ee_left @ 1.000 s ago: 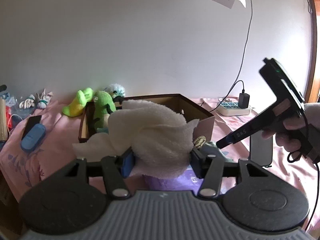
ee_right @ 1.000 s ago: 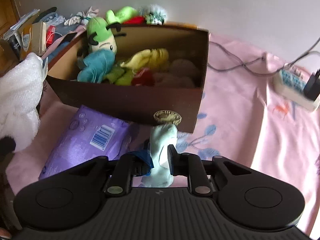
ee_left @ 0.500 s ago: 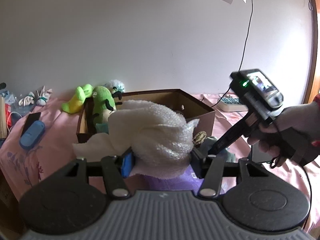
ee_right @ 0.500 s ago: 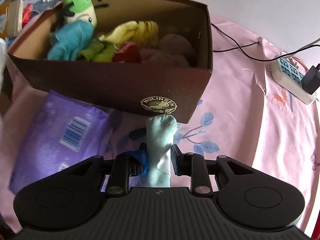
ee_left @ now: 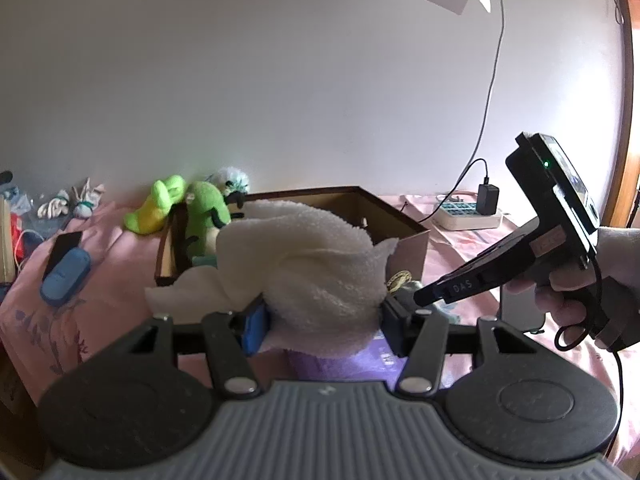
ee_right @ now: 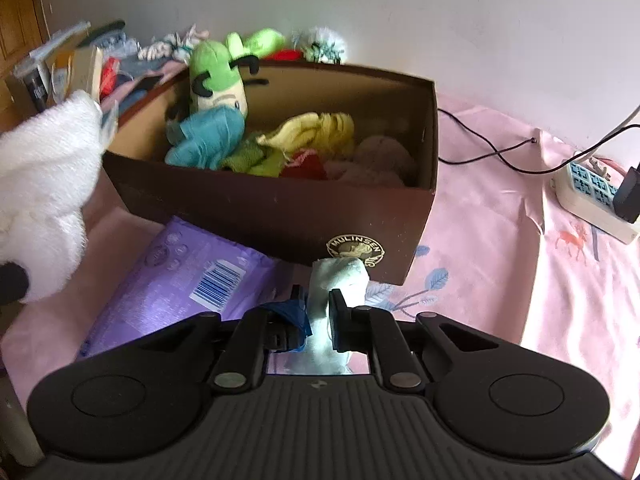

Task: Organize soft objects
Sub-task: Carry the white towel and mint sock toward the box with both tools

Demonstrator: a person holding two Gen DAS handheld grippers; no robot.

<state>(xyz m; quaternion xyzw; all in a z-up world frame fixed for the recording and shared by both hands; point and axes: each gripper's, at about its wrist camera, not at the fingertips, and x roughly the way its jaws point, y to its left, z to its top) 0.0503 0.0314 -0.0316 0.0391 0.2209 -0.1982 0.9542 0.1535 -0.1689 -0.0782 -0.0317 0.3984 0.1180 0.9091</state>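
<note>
My left gripper (ee_left: 324,316) is shut on a fluffy white towel (ee_left: 316,264) and holds it in front of the brown cardboard box (ee_left: 404,240). The towel also shows at the left of the right wrist view (ee_right: 44,184). My right gripper (ee_right: 318,312) is shut on a pale blue sock (ee_right: 340,280), just in front of the box's near wall (ee_right: 280,216). The box holds a green plush (ee_right: 218,76), a teal cloth (ee_right: 208,136), yellow cloth (ee_right: 316,130), red and pink soft items. The right gripper's body (ee_left: 552,248) shows at the right of the left wrist view.
A purple wipes pack (ee_right: 188,276) lies on the pink bedsheet (ee_right: 520,280) before the box. A power strip (ee_right: 592,204) with cables lies at the right. A lime plush (ee_left: 158,208), a blue case (ee_left: 66,278) and clutter lie left of the box. A wall stands behind.
The right gripper with the sock has tilted and drawn back and down a little from the box. The left gripper still holds the towel in about the same place.
</note>
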